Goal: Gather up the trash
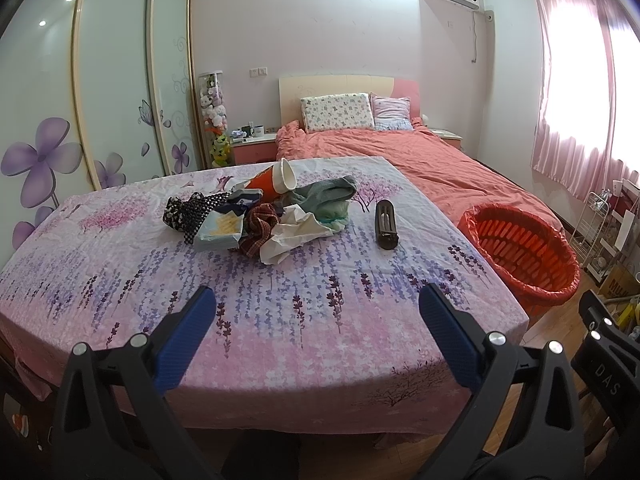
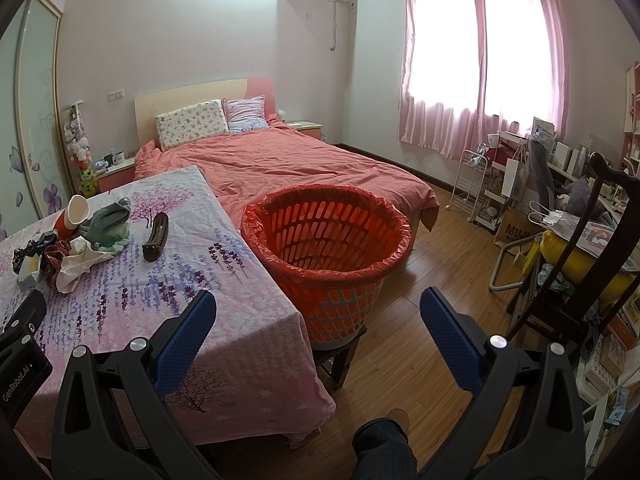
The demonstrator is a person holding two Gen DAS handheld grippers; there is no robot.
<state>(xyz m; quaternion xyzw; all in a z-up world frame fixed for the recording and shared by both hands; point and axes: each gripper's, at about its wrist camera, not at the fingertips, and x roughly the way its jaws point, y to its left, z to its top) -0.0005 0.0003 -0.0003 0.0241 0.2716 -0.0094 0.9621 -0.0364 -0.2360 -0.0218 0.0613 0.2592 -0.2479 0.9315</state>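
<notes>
Above the table (image 1: 120,280), both empty grippers gape beside the red basket (image 2: 328,240).

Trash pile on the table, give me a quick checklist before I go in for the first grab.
1. Left tongs open, nothing held: ok.
2. Right tongs open, nothing held: ok.
3. Basket beside the table, lined with a red bag, nothing visible inside: ok.
4. Pile within reach, bare cloth between it and the left tongs: ok.
5. Paper cup tipped on the pile; whether it holds liquid: cannot tell.
6. Dark case lying apart from the pile; whether it is trash: cannot tell.
</notes>
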